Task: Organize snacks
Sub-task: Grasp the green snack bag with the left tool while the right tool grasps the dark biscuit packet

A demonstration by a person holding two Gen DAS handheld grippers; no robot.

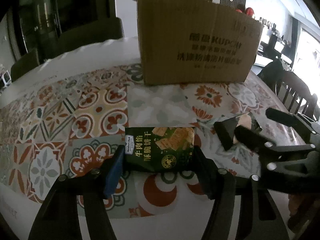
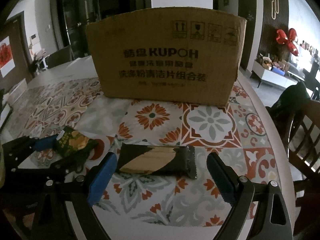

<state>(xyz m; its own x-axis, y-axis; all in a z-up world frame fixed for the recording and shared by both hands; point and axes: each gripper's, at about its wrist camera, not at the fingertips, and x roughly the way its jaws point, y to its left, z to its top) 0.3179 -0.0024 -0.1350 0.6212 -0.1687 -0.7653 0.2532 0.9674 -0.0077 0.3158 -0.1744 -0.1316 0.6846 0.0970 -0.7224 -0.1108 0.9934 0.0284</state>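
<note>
A green cracker packet (image 1: 160, 149) lies on the patterned tablecloth, and my left gripper (image 1: 158, 156) has its fingers against both of its sides. The packet also shows in the right wrist view (image 2: 74, 143). A black and tan snack bar (image 2: 156, 161) lies flat between the wide-apart fingers of my right gripper (image 2: 162, 167), which do not touch it. In the left wrist view the bar (image 1: 227, 135) and the right gripper (image 1: 238, 136) sit at right. A brown cardboard box (image 2: 166, 64) stands behind both snacks, its inside hidden.
The table (image 2: 260, 104) has a tile-pattern cloth (image 1: 60, 110) and a curved edge at right. Dark wooden chairs (image 2: 300, 132) stand beyond that edge, and another chair (image 1: 90, 34) is at the far side. A cabinet (image 2: 280, 78) with clutter is in the background.
</note>
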